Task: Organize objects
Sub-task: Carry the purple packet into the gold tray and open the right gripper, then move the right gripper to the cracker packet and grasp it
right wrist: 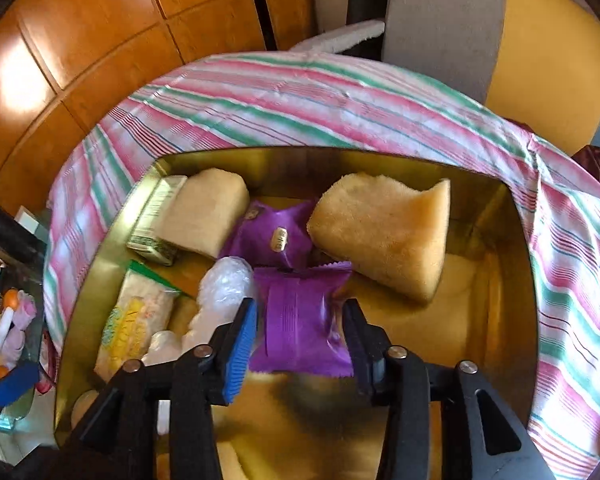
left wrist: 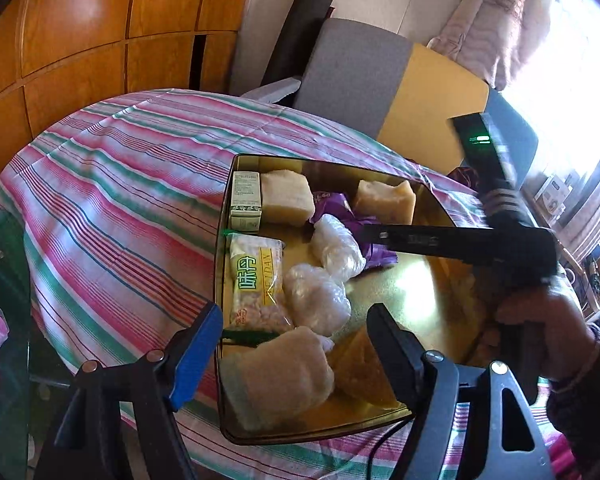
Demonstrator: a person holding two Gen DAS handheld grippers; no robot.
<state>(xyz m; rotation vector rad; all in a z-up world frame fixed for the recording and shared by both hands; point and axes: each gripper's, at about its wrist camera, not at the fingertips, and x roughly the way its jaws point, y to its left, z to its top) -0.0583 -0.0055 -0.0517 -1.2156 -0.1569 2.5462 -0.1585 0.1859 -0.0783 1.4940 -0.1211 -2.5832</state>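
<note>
The right gripper (right wrist: 300,332) hangs over the tin (right wrist: 520,216), jaws part open with a purple sachet (right wrist: 300,320) between them. The blue pad sits at the sachet's left edge and the black finger at its right; whether either presses on the wrapper cannot be told. The sachet lies flat, its long axis running away from the gripper toward the tin's far wall, crimped ends near and far. Just beyond, touching its far end, lies a second purple sachet (right wrist: 276,236), between two tan blocks: one (right wrist: 208,212) by the far left corner, the other (right wrist: 384,232) toward the far right, tilted. A small box (right wrist: 156,224) stands against the left wall beside the left block.

The left gripper (left wrist: 296,344) is wide open and holds nothing, above the tin's near left corner. Below it lie a wrapped tan block (left wrist: 276,376), then a yellow snack pack (left wrist: 256,280) with its long axis along the left wall, and two clear-wrapped lumps (left wrist: 316,300). Only this view shows the hand (left wrist: 540,320) carrying the right gripper; there the held sachet is largely hidden. The tin rests on a striped cloth (left wrist: 120,200).
</note>
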